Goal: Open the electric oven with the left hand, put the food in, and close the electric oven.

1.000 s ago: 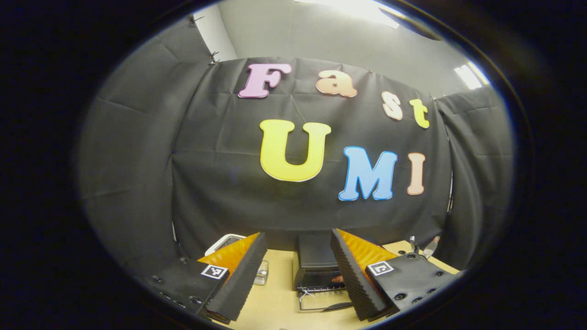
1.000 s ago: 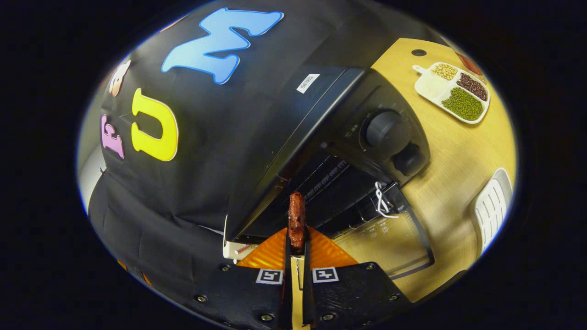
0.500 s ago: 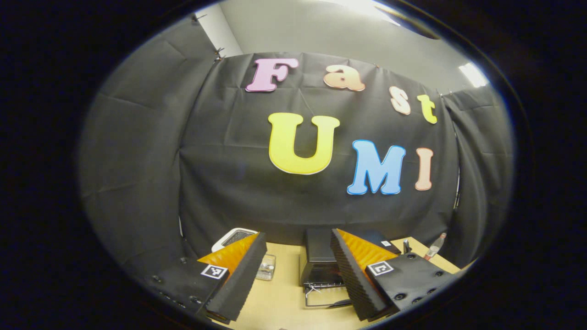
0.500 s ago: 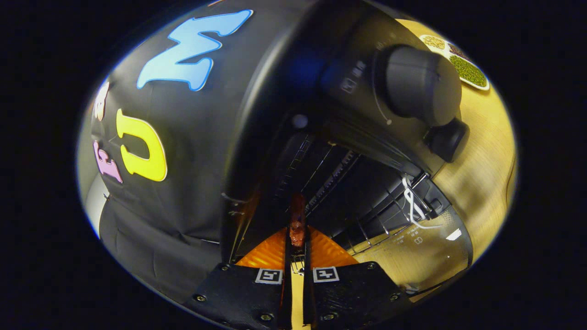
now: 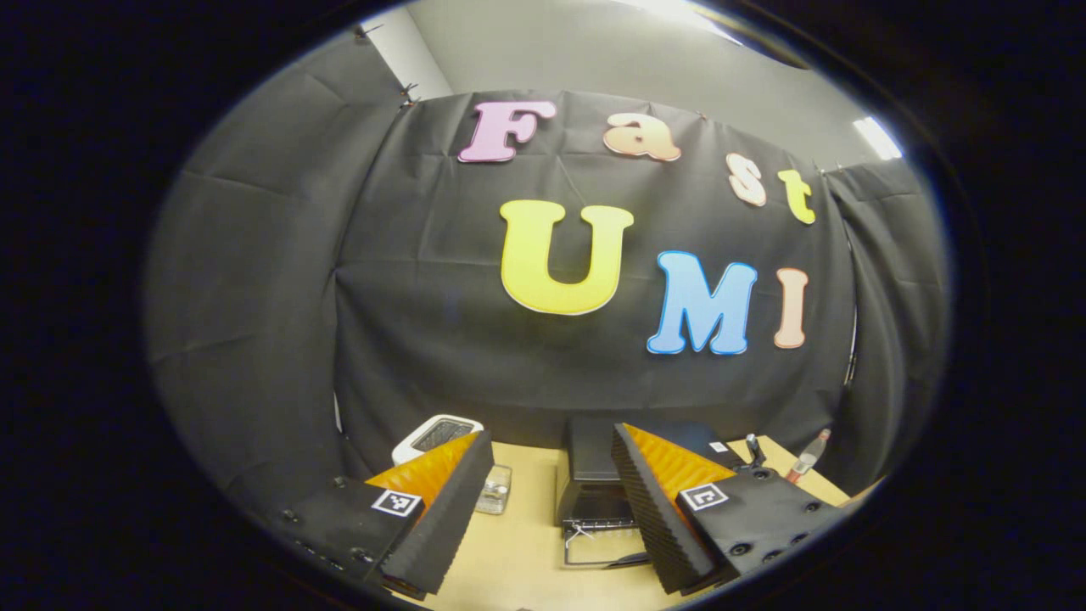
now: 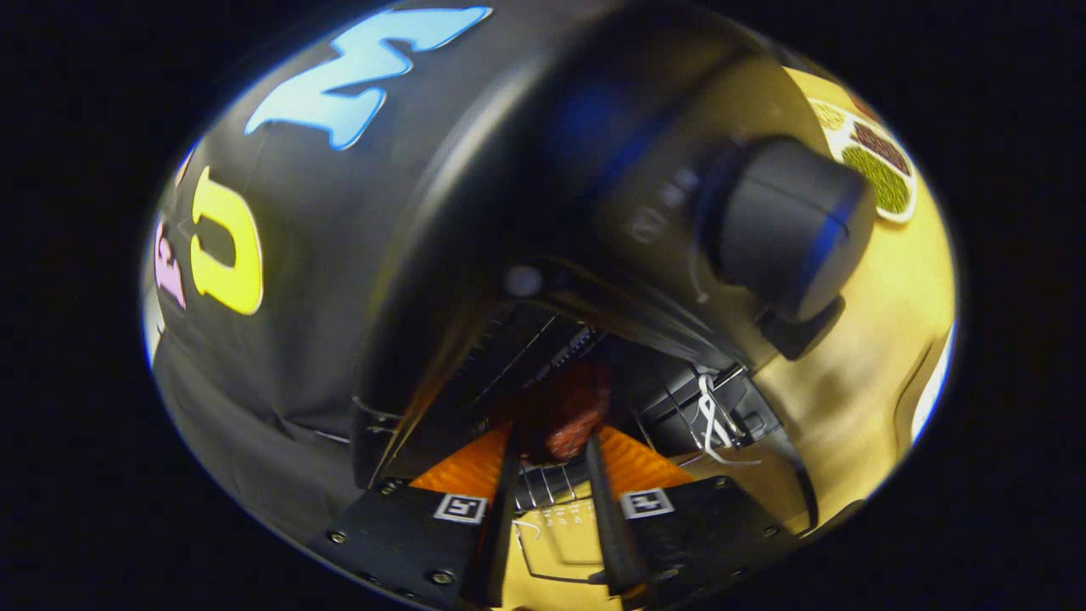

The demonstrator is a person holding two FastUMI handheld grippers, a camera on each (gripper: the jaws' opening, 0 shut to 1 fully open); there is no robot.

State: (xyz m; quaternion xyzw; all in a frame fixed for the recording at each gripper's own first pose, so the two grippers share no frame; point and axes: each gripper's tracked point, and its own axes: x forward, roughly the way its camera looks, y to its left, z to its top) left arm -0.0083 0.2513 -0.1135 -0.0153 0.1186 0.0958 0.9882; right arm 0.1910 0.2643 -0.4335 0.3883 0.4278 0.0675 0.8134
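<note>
Oven (image 5: pixel 594 484) door open (done) | right gripper (image 6: pixel 547 462) parted around food (image 6: pixel 560 416) at rack | left gripper (image 5: pixel 551 509) wide, empty | closing remains

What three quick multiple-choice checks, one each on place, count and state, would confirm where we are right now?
1. Where is the food?
A. On top of the oven
B. Under the oven
C. At the oven's mouth, at the right gripper fingertips

2. How many knobs show on the oven's front?
A. Two
B. One
C. Four

3. What state is the door in?
A. Shut
B. Open, folded down
C. Taken off

Answers:
1. C: in the right gripper view the reddish piece sits between the fingertips, over the rack at the opening.
2. A: a large knob with a smaller one below it.
3. B: the glass door lies flat in front of the opening, with the rack bars exposed.
</note>
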